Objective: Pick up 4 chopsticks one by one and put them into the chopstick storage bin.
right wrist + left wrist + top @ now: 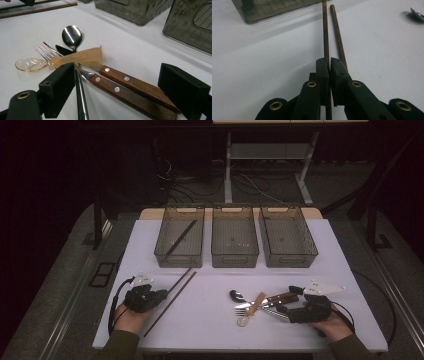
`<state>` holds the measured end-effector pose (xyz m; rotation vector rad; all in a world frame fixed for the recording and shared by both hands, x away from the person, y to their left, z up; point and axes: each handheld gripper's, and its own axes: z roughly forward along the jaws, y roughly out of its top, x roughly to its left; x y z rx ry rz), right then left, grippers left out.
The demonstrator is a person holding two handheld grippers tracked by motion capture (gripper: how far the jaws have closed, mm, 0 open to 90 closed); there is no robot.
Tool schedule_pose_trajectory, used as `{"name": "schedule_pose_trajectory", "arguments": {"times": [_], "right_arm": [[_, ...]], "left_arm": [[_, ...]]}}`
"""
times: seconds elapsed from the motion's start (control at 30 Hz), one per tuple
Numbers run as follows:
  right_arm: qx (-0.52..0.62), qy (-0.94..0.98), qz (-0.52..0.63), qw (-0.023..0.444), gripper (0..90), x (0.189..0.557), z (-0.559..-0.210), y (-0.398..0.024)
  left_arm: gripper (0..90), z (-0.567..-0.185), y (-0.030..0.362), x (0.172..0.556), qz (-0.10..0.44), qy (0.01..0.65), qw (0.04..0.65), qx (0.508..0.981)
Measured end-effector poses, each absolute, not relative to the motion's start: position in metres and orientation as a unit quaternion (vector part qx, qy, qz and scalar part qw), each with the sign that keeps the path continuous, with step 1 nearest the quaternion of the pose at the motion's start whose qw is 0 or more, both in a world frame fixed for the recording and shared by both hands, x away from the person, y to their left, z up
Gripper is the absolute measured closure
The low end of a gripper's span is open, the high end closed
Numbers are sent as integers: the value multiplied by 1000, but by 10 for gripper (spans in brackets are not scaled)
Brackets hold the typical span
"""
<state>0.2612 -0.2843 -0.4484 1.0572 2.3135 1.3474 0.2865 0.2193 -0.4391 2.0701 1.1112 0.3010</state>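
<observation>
Wooden chopstick (326, 32), thin, stiff and light, sits pinched mid-length in my left claw (329, 62) near the left bin (180, 237); right claw (125, 82) gapes.

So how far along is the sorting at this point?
Done: one chopstick lies in the left bin. In hand: the left gripper is shut on a chopstick on the table, a second one beside it. Left: the spoon, fork, amber spoon and two wood-handled knives; the right gripper is open over them.

Lab: dark room, floor cables (250, 182).
</observation>
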Motion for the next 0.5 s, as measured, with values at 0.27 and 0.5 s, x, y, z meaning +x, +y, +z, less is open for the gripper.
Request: {"name": "schedule_pose_trajectory", "arguments": {"times": [0.27,0.5], "right_arm": [[364,797,464,131,138,261,-448,-284],[364,797,463,131,138,261,-449,-284]], "left_arm": [[859,-433,214,284,106,407,384,822],[858,-427,207,282,103,387,392,828]]}}
